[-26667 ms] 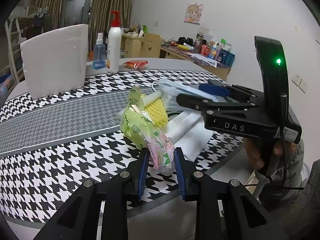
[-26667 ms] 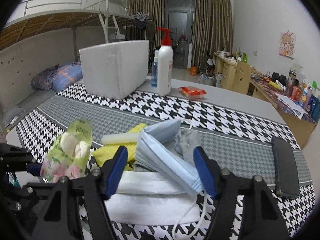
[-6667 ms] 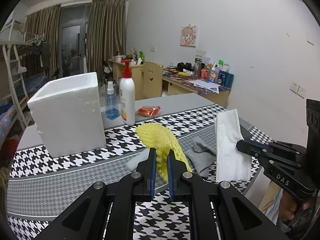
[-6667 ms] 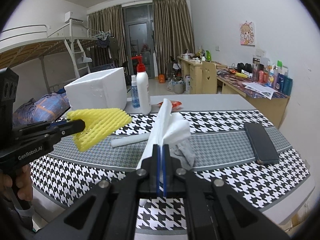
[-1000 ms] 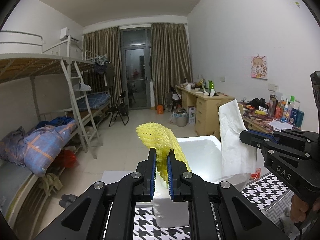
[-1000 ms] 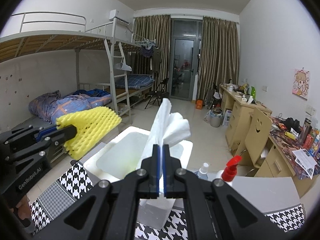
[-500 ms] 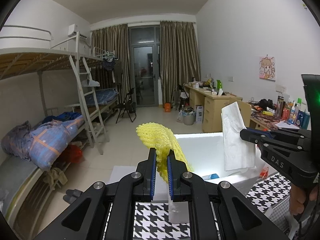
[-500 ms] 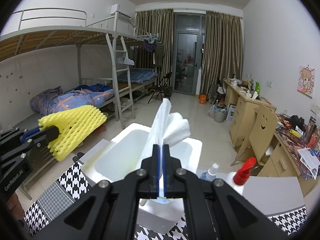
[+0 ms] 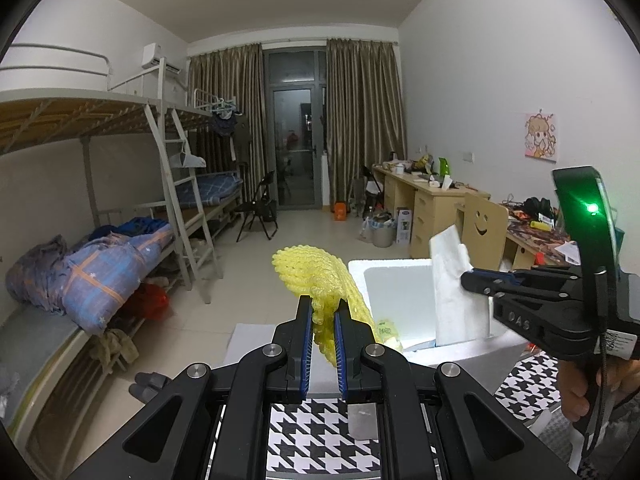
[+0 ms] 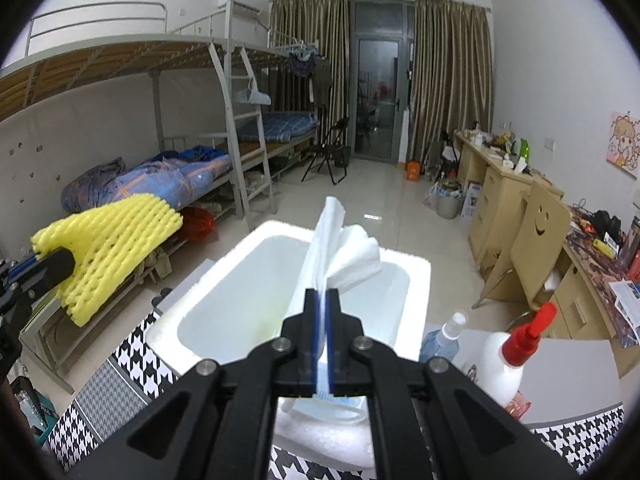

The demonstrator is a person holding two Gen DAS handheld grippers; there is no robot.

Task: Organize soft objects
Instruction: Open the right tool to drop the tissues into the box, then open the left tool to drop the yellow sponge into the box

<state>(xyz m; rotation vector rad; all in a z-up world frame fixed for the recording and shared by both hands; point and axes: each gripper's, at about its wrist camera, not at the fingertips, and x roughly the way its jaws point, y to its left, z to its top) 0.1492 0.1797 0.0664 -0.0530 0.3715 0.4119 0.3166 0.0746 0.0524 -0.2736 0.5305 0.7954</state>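
Note:
My left gripper (image 9: 322, 312) is shut on a yellow foam net (image 9: 316, 276), held in the air at the left edge of the white foam box (image 9: 394, 280). In the right wrist view the net (image 10: 108, 248) hangs left of the box (image 10: 224, 264). My right gripper (image 10: 321, 300) is shut on a white folded tissue (image 10: 340, 252) and holds it over the open box. The tissue (image 9: 456, 288) and right gripper (image 9: 472, 280) also show in the left wrist view. A blue face mask (image 10: 340, 404) and a green packet (image 9: 386, 328) lie inside the box.
The box stands on a houndstooth tablecloth (image 10: 132, 352). A white pump bottle with a red top (image 10: 508, 360) and a small clear spray bottle (image 10: 444, 340) stand right of the box. A bunk bed (image 9: 100, 240) is at the left, desks (image 9: 432, 204) along the right wall.
Both grippers have come lower and closer over the box. The tissue now hangs down into the box opening. The yellow net has shifted toward the box's left rim.

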